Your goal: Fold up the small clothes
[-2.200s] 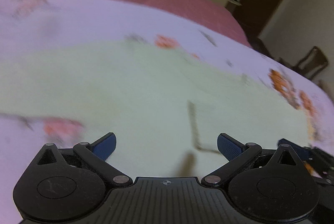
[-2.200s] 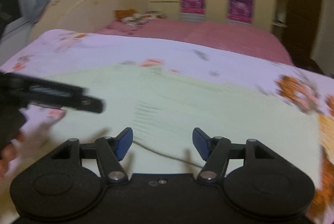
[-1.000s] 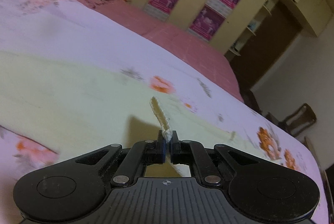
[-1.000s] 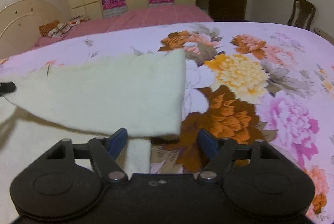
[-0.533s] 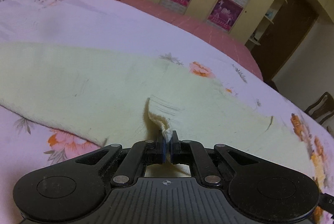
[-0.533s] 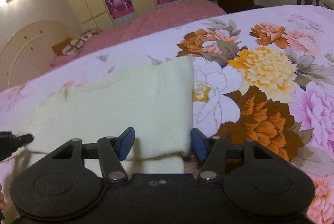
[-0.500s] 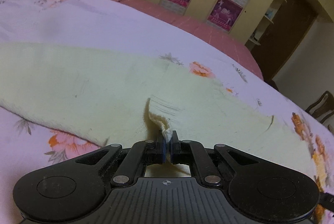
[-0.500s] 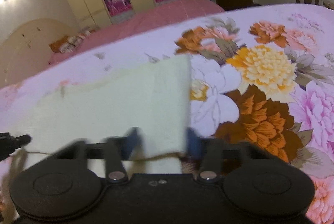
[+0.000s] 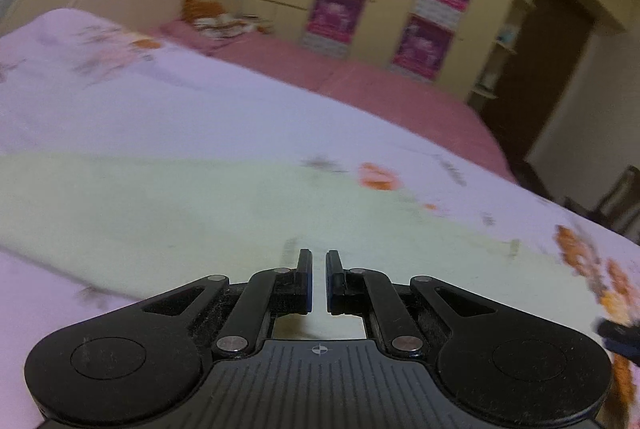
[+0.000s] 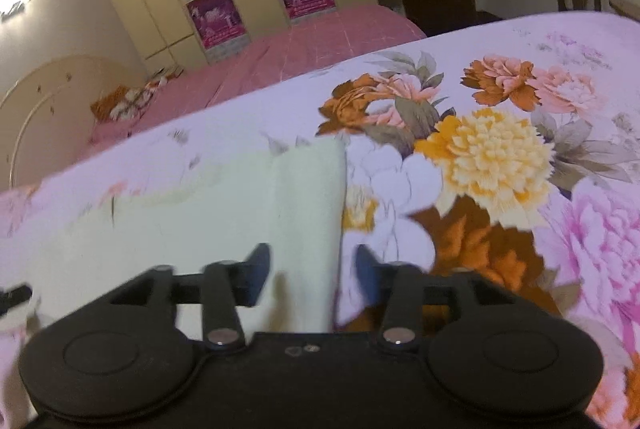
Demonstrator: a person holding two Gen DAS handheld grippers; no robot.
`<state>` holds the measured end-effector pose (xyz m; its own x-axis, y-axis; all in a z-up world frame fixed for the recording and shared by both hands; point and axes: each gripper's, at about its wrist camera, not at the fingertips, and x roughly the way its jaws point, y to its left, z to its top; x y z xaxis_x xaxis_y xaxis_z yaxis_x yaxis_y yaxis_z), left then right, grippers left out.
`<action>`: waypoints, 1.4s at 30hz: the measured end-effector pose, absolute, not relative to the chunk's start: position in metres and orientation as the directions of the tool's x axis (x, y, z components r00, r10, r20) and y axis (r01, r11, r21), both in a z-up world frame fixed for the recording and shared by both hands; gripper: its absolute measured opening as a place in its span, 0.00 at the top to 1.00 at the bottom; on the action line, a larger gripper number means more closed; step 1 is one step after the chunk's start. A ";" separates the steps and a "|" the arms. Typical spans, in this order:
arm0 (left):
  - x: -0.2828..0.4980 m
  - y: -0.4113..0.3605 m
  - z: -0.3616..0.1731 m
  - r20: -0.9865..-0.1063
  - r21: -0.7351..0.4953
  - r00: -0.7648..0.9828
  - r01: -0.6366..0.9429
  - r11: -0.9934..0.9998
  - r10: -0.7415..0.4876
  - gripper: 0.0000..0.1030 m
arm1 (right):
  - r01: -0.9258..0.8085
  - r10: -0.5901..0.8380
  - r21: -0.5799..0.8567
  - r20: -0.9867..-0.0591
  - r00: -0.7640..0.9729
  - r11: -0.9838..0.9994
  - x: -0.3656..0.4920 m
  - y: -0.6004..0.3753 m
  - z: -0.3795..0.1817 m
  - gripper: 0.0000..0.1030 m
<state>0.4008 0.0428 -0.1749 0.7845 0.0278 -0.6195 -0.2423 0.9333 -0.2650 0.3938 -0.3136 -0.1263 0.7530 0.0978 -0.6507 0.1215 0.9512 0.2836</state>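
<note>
Pale garment (image 10: 224, 213) lying flat on the bed (image 10: 500, 77), one fold laid, more left. Left gripper (image 9: 317, 269) nearly together, empty; right gripper (image 10: 310, 269) just reopening, straddling the cloth's edge unclamped.

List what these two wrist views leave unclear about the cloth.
Left wrist view: whether the left gripper pinches the cream cloth; blur, and pale cloth behind the jaws' narrow slit.
Right wrist view: the cloth's near edge, hidden behind the right gripper, whose jaws have just been opening around its side edge.
Both views: the cloth's left end, cut off by the frame.
</note>
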 end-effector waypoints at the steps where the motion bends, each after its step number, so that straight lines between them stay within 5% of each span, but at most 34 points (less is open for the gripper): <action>1: 0.406 0.038 -0.176 -0.626 -0.267 0.779 -0.228 0.936 0.011 0.96 | 0.132 0.101 0.297 -0.654 0.750 0.946 0.402 -0.316 -0.129 0.51; 6: 0.433 0.024 -0.199 -0.685 -0.258 0.728 -0.226 0.939 -0.014 0.96 | 0.172 0.092 0.321 -0.663 0.743 0.931 0.438 -0.320 -0.141 0.58; 13: 0.434 0.021 -0.208 -0.668 -0.208 0.744 -0.219 0.953 0.025 0.96 | 0.139 -0.036 0.097 -0.681 0.731 0.985 0.454 -0.302 -0.145 0.93; 16: 0.435 0.021 -0.204 -0.681 -0.204 0.732 -0.223 0.953 0.025 0.96 | 0.149 -0.064 0.066 -0.683 0.727 0.987 0.455 -0.301 -0.144 0.92; 19: 0.432 0.023 -0.196 -0.703 -0.200 0.711 -0.230 0.952 0.025 0.96 | 0.154 -0.091 0.038 -0.659 0.747 0.987 0.447 -0.293 -0.132 0.75; 25: 0.413 0.041 -0.187 -0.740 -0.195 0.672 -0.262 0.945 0.034 0.95 | 0.008 0.023 0.046 -0.639 0.769 0.999 0.406 -0.249 -0.119 0.58; 27: 0.399 0.053 -0.183 -0.742 -0.195 0.669 -0.285 0.939 0.050 0.80 | -0.051 0.070 0.047 -0.637 0.768 0.998 0.396 -0.228 -0.117 0.55; 28: 0.392 0.060 -0.181 -0.744 -0.190 0.665 -0.303 0.934 0.065 0.34 | -0.075 0.090 0.051 -0.636 0.767 0.996 0.391 -0.219 -0.115 0.52; 29: 0.385 0.066 -0.179 -0.741 -0.178 0.665 -0.329 0.928 0.093 0.01 | -0.097 0.109 0.053 -0.634 0.765 0.994 0.386 -0.209 -0.113 0.49; 32: 0.353 0.088 -0.170 -0.670 -0.160 0.721 -0.374 0.914 0.177 0.00 | -0.160 0.169 0.071 -0.632 0.757 0.985 0.376 -0.179 -0.108 0.42; 42: 0.281 0.216 -0.192 -0.729 -0.290 0.636 -0.623 0.727 0.254 0.01 | -0.301 0.307 0.123 -0.646 0.699 0.946 0.363 -0.095 -0.109 0.41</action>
<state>0.2814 0.2158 -0.1923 0.6355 0.2538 -0.7292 -0.6229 0.7265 -0.2900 0.3628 -0.0954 -0.1094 0.6988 0.3066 -0.6463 -0.3008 0.9457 0.1233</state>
